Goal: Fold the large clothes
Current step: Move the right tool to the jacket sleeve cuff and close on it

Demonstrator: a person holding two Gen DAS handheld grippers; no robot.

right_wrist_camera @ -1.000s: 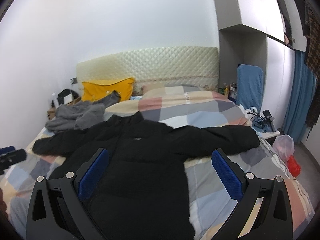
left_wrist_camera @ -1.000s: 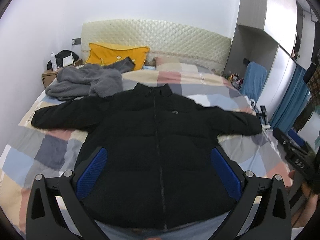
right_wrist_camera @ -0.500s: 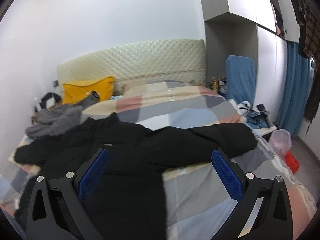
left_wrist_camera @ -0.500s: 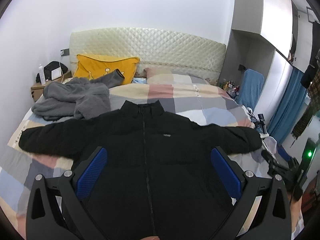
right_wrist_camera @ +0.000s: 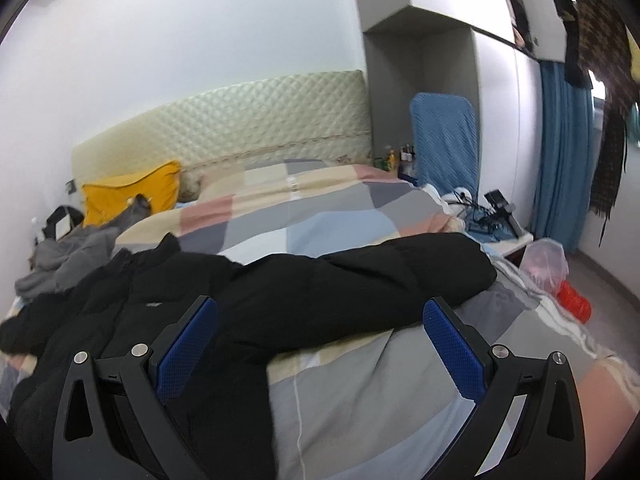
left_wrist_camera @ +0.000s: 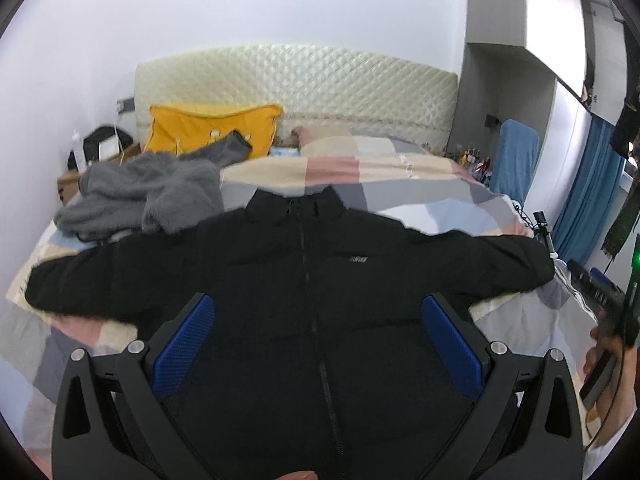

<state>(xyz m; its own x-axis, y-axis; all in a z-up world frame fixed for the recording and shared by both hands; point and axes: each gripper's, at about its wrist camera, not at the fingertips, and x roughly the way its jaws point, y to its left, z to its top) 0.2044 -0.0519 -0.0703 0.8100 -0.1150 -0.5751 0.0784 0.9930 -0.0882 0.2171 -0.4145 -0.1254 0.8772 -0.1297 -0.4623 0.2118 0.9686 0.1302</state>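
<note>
A black puffer jacket (left_wrist_camera: 304, 280) lies face up on the checked bedspread (left_wrist_camera: 360, 184), zipped, collar toward the headboard, both sleeves spread sideways. My left gripper (left_wrist_camera: 316, 328) hangs open above the jacket's lower front, nothing between its blue pads. In the right wrist view the jacket's right sleeve (right_wrist_camera: 380, 276) stretches across the bedspread (right_wrist_camera: 320, 220) toward the bed's right edge. My right gripper (right_wrist_camera: 320, 336) is open just above and short of that sleeve, empty. The other gripper, held in a hand (left_wrist_camera: 604, 344), shows at the right edge of the left wrist view.
A heap of grey fleece clothing (left_wrist_camera: 148, 196) and a yellow pillow (left_wrist_camera: 208, 128) lie at the head of the bed on the left. A bedside box stands far left. Right of the bed are a blue-covered chair (right_wrist_camera: 444, 140), cables, a plastic bag (right_wrist_camera: 548, 264) and blue curtains (right_wrist_camera: 564, 152).
Both cameras have dropped lower and tilted up toward the headboard. The right gripper has swung right and closer to the right sleeve. The jacket has not moved.
</note>
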